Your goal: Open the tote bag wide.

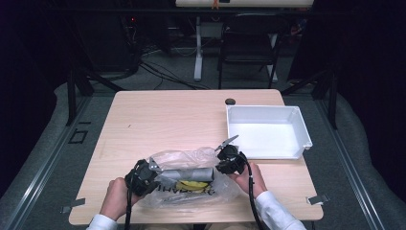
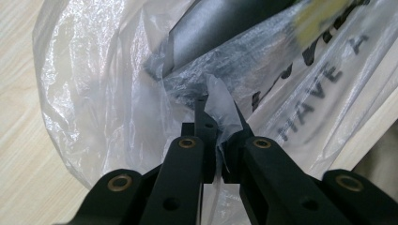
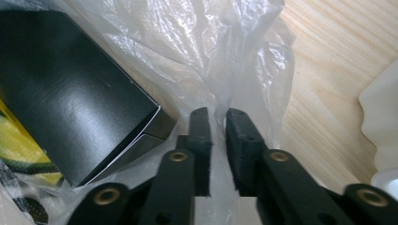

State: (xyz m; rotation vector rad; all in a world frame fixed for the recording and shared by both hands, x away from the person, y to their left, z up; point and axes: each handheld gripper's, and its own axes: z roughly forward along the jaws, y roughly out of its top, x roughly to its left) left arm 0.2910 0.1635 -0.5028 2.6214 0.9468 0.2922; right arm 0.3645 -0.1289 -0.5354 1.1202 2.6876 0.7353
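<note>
A clear plastic bag (image 1: 191, 179) lies at the lower middle of the high view, on the near part of the wooden table (image 1: 167, 120), with a long dark box (image 1: 189, 174) and something yellow (image 1: 191, 185) inside it. Black lettering runs across the film.

The left gripper (image 1: 152, 165) sits at the bag's left end, held by the person's left hand (image 1: 117, 196). In the left gripper view its 2 jaws stand clenched on a fold of the bag's film (image 2: 218, 101), which sticks up between the tips at the frame's center; the dark box (image 2: 220, 28) shows through the plastic in the upper middle.

The right gripper (image 1: 226, 143) is at the bag's right end, in the right hand (image 1: 249, 177). In the right gripper view the jaws stand nearly together at lower center, pinching a gathered strip of film (image 3: 218, 112) between the pads. The dark box (image 3: 70, 93) lies at the left of that frame, its corner just beside the jaws.

A white tray (image 1: 299, 129) stands at the right of the high view, apart from the bag.
</note>
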